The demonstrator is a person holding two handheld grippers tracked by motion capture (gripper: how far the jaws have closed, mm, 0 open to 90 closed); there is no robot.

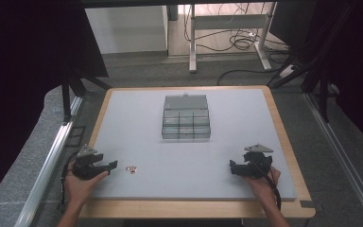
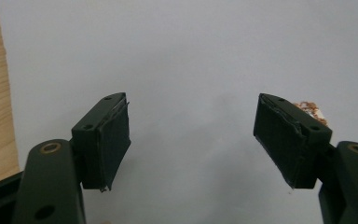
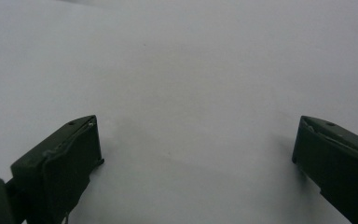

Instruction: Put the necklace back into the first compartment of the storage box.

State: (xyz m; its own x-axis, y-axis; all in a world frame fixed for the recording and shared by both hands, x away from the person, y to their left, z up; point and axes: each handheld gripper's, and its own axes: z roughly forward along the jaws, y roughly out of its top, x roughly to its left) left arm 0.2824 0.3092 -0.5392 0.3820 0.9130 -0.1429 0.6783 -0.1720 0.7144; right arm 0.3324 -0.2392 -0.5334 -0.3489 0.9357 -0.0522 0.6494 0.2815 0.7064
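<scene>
Grey worktop [image 1: 227,156] | box [image 1: 186,117] centred, lid up (ready to fill) | ring [image 1: 132,169] beside left gripper [image 1: 108,165], jaws apart | right gripper [image 1: 232,166] jaws apart, empty

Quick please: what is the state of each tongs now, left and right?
Left tongs: open, holding nothing; a small brownish ring lies just beyond them.
Right tongs: open, holding nothing.
</scene>
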